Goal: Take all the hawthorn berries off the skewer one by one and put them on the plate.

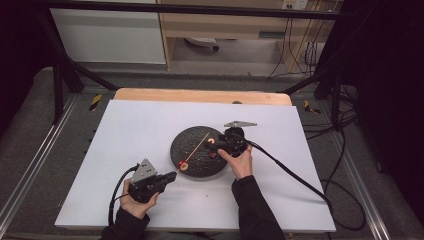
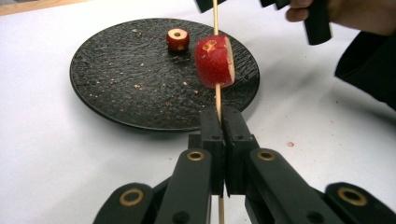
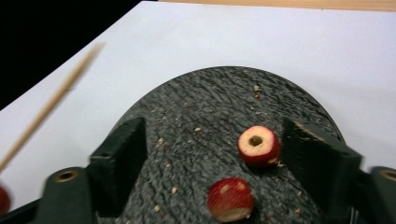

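Skewer [image 1: 196,145]: high view shows it slanting over the dark plate [image 1: 186,137] on the white desk [image 1: 150,120], one red fruit slice [image 1: 183,165] threaded near its lower end. Your left gripper [image 1: 170,176] clamps that lower end from the plate's near-left edge, and the stick runs up and right toward your right gripper [image 1: 216,145]. That gripper sits over the plate's right side. Held this way, the tip likely stays free for the next piece.

Left gripper view: fingers [image 2: 211,135] clenched flat on the skewer [image 2: 217,100], no gap between them. The stick rises straight from the fingers, and the threaded slice [image 2: 215,61] sits a little above the grip, over the plate's [image 2: 116,93] near rim. One loose slice [image 2: 178,39] with a cored hole lies on the plate behind. Your right hand [image 2: 355,16] shows top right.

Right gripper view: fingers [image 3: 123,154] released, standing wide with nothing pressed between them. Two loose slices lie on the plate [image 3: 210,98] in the gap: one hole-up [image 3: 258,145] nearer the right finger, another [image 3: 230,198] lower down, on its edge. The skewer [image 3: 49,105] is a blur at left, well apart. The open fingers over the pieces look like an approach to pick one up. The hole-up slice seems the easier take.
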Motion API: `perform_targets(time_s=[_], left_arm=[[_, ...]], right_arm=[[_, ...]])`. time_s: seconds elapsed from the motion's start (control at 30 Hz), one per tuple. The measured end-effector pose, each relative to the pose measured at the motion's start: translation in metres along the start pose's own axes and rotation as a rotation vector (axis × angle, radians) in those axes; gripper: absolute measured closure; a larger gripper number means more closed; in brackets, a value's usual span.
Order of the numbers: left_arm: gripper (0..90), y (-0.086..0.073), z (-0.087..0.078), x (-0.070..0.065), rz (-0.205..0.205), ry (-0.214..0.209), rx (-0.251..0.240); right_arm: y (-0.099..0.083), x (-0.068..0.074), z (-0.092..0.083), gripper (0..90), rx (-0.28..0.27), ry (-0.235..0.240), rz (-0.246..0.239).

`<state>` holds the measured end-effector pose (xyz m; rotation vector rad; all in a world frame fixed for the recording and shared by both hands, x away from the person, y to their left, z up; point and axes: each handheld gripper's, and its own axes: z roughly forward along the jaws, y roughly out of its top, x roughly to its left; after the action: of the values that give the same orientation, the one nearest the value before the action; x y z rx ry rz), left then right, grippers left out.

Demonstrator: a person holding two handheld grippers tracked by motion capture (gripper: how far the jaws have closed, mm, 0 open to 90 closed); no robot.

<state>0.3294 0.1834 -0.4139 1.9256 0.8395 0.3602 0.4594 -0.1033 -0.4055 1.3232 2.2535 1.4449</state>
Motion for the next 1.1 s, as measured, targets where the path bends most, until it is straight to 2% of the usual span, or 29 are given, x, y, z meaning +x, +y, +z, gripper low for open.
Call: perform_targets(time_s=[0.13, 0.2, 0.47, 0.8, 1.1], left_arm=[[88.4, 0.0, 0.0, 0.0, 0.001, 0.0, 0.002], [88.4, 0.0, 0.0, 0.0, 0.002, 0.001, 0.001], [88.4, 0.0, 0.001, 0.0, 0.0, 0.004, 0.0], [88.4, 0.0, 0.003, -0.001, 0.003, 0.01, 0.005], [88.4, -0.001, 0.007, -0.004, 0.012, 0.01, 0.015]], right_arm=[[-0.002, 0.008, -0.009, 12.1, 0.003, 0.015, -0.028], [-0.004, 0.012, -0.014, 8.2, 0.003, 0.026, -0.027], [-0.012, 0.027, -0.028, 2.8, 0.01, 0.068, -0.034], [-0.028, 0.048, -0.036, 3.4, 0.002, 0.134, -0.039], [-0.039, 0.056, -0.027, 10.8, -0.022, 0.194, 0.013]])
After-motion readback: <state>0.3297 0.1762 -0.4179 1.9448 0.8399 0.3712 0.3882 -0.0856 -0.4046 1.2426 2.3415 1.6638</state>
